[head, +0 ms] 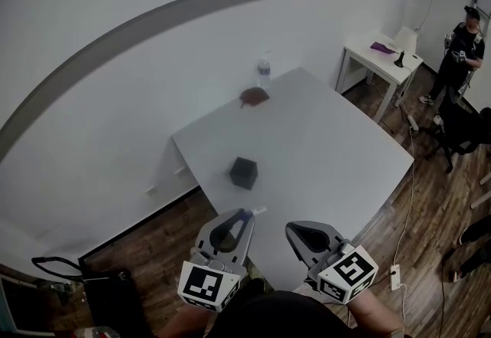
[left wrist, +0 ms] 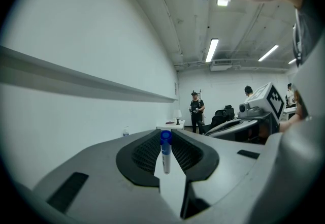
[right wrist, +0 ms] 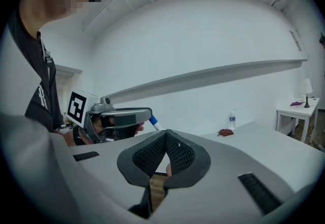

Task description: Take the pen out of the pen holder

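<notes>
The black cube-shaped pen holder [head: 244, 173] stands on the white table [head: 330, 152] near its front left corner. My left gripper [head: 246, 214] hovers just in front of the holder, at the table's near edge, shut on a white pen [left wrist: 165, 153] with a blue cap. The pen stands upright between the jaws, clear of the holder. In the right gripper view the left gripper [right wrist: 116, 121] shows with the pen [right wrist: 153, 122] sticking out of its tip. My right gripper [head: 294, 227] is beside it, shut with nothing in it, its pads [right wrist: 175, 153] touching.
A water bottle [head: 264, 68] and a dark red object [head: 254, 96] sit at the table's far edge by the wall. A small white side table [head: 380, 60] with a lamp, a person [head: 462, 49] and a black chair [head: 460, 126] are at the right. A black bag [head: 107, 292] lies on the floor at the left.
</notes>
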The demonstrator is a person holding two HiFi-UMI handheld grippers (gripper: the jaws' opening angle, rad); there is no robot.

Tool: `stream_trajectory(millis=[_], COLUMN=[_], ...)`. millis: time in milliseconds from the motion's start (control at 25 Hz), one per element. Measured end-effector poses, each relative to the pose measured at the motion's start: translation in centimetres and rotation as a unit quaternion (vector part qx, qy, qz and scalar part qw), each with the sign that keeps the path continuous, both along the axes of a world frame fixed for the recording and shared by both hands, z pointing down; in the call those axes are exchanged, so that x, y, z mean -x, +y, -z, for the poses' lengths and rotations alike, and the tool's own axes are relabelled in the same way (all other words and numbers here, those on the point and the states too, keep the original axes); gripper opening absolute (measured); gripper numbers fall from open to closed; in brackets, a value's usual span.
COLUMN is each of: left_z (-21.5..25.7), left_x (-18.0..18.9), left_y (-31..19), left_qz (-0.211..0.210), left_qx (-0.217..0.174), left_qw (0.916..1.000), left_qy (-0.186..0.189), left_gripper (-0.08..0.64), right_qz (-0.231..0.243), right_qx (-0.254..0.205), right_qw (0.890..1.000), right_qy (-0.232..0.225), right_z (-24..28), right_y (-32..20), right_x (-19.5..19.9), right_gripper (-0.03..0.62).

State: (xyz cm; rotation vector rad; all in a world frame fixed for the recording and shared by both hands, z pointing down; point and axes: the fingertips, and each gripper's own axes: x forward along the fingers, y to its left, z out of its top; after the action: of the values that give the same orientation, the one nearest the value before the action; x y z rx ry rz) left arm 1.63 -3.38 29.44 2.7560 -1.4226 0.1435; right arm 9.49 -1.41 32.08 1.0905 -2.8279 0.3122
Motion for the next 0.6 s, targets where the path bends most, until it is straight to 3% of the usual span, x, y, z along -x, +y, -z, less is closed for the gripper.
stream_trajectory(millis=[600], left_z=[-0.02], left_x=[0.10], left_y=[0.06], left_qz=[-0.004], left_qx=[0.001], left_qw=[1.0000], left_qy=[-0.002], left_gripper=[0.067], right_qz=[0.001], right_qx=[-0.002], right_qw=[1.000], right_qy=[0.001], right_z=[0.16], right_y=[0.24], right_x=[0.48], right_gripper=[0.011])
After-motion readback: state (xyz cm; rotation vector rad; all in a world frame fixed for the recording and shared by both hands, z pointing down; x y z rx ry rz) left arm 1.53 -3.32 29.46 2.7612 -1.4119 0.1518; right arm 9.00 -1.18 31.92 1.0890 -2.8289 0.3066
